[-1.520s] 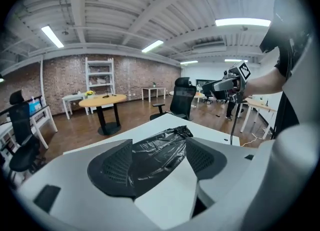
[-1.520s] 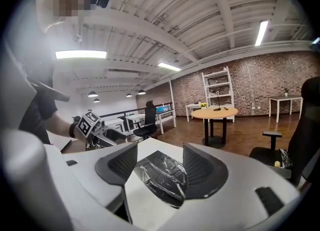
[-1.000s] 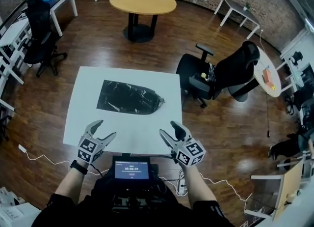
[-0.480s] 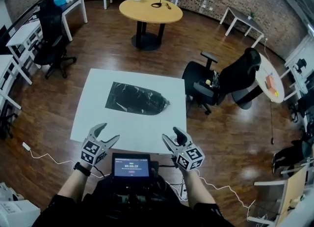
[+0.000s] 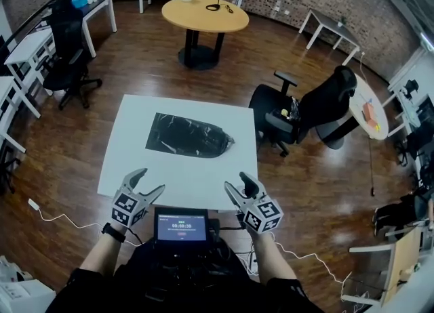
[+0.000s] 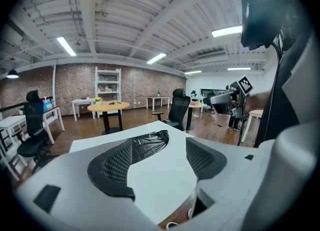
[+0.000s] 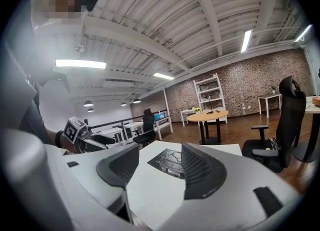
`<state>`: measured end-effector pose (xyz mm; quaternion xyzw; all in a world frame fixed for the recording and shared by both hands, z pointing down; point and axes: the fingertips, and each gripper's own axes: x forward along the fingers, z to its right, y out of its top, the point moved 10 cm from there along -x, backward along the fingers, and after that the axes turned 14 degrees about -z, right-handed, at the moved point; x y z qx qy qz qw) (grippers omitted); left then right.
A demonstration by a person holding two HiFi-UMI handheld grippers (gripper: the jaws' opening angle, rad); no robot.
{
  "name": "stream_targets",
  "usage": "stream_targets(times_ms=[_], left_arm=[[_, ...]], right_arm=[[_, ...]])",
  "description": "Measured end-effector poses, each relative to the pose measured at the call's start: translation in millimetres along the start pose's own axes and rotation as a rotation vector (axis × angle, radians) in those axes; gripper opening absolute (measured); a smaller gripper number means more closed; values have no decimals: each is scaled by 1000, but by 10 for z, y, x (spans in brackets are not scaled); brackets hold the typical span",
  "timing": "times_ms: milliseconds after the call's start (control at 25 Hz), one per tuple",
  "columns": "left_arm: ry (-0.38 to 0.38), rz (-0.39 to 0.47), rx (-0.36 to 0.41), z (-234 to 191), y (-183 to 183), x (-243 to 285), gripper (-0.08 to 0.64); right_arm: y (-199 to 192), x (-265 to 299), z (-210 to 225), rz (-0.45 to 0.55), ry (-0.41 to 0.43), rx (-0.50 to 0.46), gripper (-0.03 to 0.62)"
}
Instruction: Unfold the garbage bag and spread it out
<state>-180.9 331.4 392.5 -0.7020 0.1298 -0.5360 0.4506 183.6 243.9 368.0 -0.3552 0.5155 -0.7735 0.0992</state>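
Observation:
A crumpled black garbage bag (image 5: 187,136) lies folded on the far half of a white square table (image 5: 224,176). It also shows between the jaws in the left gripper view as the bag (image 6: 148,142) and in the right gripper view as the bag (image 7: 168,160). My left gripper (image 5: 150,181) hangs over the table's near left edge, open and empty. My right gripper (image 5: 238,183) is at the near right edge, also open with nothing between its fingers. Both are well short of the bag.
A black office chair (image 5: 293,112) stands close to the table's right side. A round wooden table (image 5: 205,14) is farther back, another black chair (image 5: 64,51) at the left. A small screen (image 5: 180,225) sits at my chest. White cables (image 5: 54,218) trail on the wood floor.
The view has pulled back and both grippers have drawn toward the table's near edge, away from the bag. The bag has not moved.

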Motion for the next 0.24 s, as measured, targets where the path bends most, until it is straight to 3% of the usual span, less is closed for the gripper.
stream_targets(times_ms=[240], left_arm=[[3, 27, 0, -106, -35, 56, 341]], right_arm=[[53, 53, 4, 2, -13, -5, 282]])
